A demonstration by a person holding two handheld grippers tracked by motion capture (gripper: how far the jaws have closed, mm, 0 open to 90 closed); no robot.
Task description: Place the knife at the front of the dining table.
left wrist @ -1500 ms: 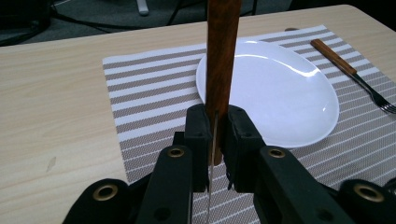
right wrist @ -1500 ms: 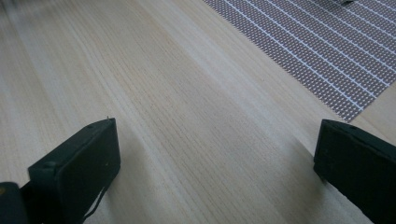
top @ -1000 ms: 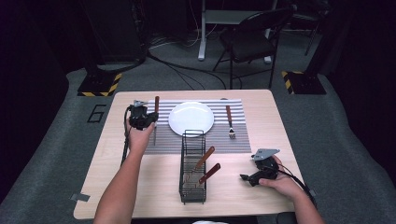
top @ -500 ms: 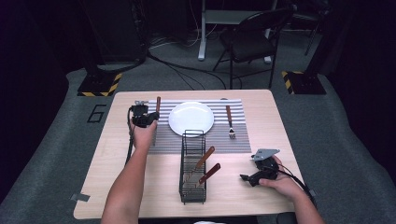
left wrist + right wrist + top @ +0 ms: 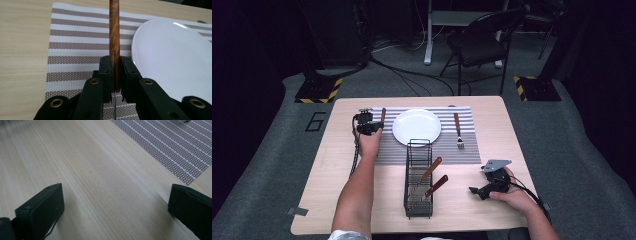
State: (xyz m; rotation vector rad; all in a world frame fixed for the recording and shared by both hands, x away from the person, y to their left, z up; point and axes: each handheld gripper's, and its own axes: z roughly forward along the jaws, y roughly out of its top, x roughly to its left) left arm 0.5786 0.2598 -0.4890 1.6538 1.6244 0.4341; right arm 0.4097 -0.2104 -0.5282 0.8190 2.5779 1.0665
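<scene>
1. Pale wood table (image 5: pixel 337 200): carries everything listed below.
2. Striped woven placemat (image 5: pixel 75 45): lies flat at the far middle of the table.
3. Black wire rack (image 5: pixel 418 180): stands near the person's side and holds two wood-handled utensils.
4. White plate (image 5: pixel 416 126): sits on the placemat, just right of the held item.
5. Right tool (image 5: pixel 488 186): rests low on bare wood, jaws spread wide, nothing between them.
6. Left tool (image 5: pixel 115 72): jaws clenched on the item below, at the placemat's left part.
7. Wood-handled knife (image 5: pixel 114 30): thin metal blade edge-up between the pads, brown handle (image 5: pixel 383 115) running away from the tool, beside the plate's left rim. Judged light and stiff; the polished handle and smooth blade look slippery, so the grip near where blade meets handle seems soundest.
8. Fork (image 5: pixel 457 131): lies on the placemat right of the plate, untouched.
</scene>
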